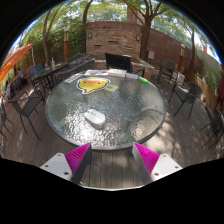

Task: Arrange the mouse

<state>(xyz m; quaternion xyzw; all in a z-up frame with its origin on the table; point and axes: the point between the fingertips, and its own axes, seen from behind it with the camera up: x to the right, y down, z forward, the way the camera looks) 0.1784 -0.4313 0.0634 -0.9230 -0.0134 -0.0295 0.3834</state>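
Note:
A white computer mouse (95, 117) lies on a round glass patio table (125, 125), toward its near left part. A yellow mouse mat (92, 85) with a dark design lies on the far left part of the table. My gripper (112, 158) is open and empty, held back from the table's near edge. Its two pink pads (79, 157) stand wide apart over the wooden deck. The mouse is well beyond the fingers and a little left of their middle.
Dark metal chairs (186, 97) ring the table. A second table (55, 70) stands at the back left. A brick wall (110, 38) and trees lie beyond. Wooden deck boards (112, 170) run beneath the fingers.

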